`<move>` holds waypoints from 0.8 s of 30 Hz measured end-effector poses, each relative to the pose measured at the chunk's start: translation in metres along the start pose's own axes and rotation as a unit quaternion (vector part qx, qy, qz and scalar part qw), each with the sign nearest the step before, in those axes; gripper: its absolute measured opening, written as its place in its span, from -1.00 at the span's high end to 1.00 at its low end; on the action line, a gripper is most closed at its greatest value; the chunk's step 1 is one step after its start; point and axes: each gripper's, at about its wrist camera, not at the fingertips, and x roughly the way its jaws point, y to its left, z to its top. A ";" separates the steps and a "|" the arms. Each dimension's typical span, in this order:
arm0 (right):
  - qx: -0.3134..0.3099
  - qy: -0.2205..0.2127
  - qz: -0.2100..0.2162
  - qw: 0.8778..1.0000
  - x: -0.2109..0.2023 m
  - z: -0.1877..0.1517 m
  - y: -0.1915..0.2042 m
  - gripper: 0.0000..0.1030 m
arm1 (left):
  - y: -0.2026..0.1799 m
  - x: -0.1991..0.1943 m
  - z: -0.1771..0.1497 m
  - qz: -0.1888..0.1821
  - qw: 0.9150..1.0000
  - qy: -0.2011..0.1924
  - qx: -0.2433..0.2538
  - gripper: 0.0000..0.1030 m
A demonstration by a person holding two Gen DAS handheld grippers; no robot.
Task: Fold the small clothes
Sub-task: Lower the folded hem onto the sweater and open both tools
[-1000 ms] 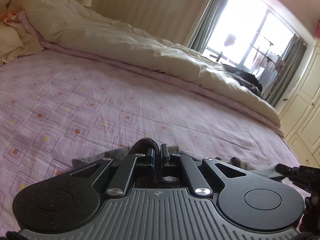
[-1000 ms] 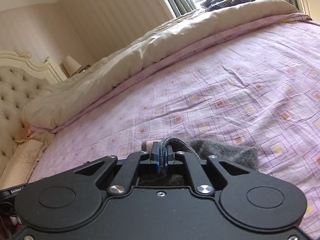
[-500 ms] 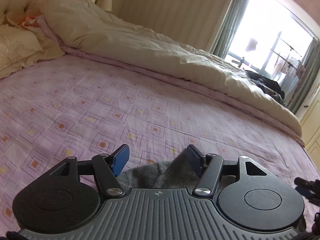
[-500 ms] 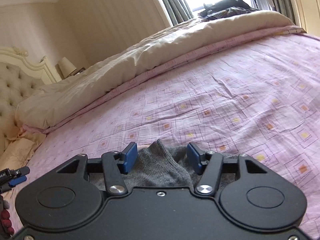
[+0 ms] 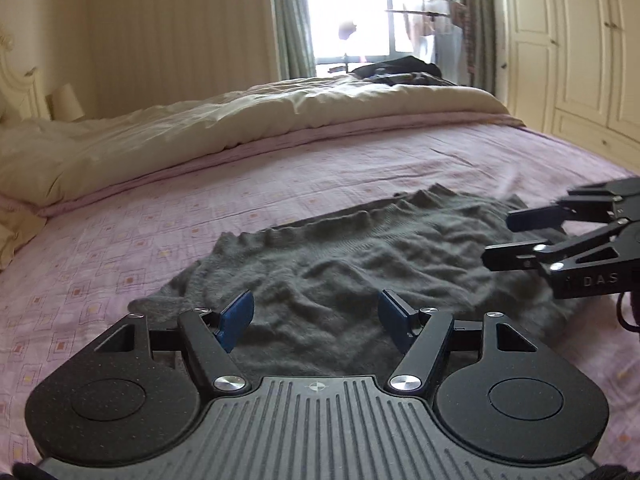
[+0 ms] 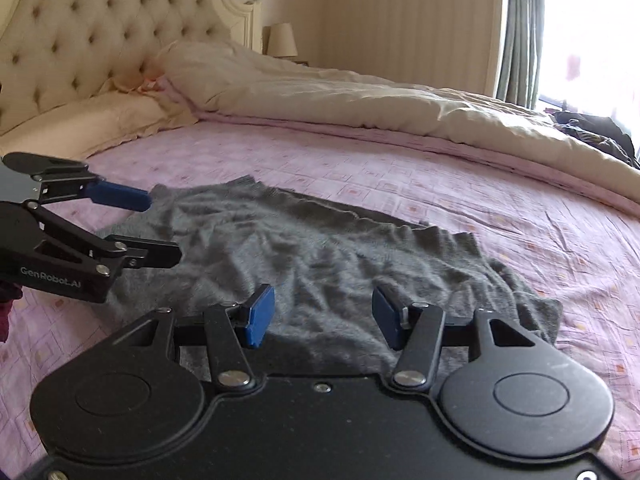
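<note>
With fingers apart, the left gripper (image 5: 316, 320) and right gripper (image 6: 323, 316) are hovering empty over the garment (image 5: 360, 256) lying wrinkled on the bed (image 5: 280, 176), seemingly between folds; next probably calls for regripping an edge.

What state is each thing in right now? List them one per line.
Grey knit garment: spread flat on the bed, wrinkled, held by neither gripper.
Left gripper: jaws open, over the garment's near edge.
Right gripper: jaws open, over the garment's near edge.
Cream duvet: bunched along the bed's far side.
</note>
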 end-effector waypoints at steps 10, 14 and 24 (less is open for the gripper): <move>0.078 0.049 -0.056 0.994 0.053 0.000 -0.046 -0.18 | 0.039 0.055 -0.020 0.023 0.993 0.063 -0.099 -0.35; 0.124 0.050 -0.092 0.987 0.058 -0.006 -0.080 -0.17 | 0.054 0.053 -0.025 0.037 0.992 0.048 -0.111 -0.35; 0.127 0.002 -0.079 0.989 0.032 0.010 -0.070 -0.20 | 0.058 0.040 -0.042 0.013 0.993 -0.015 -0.120 -0.54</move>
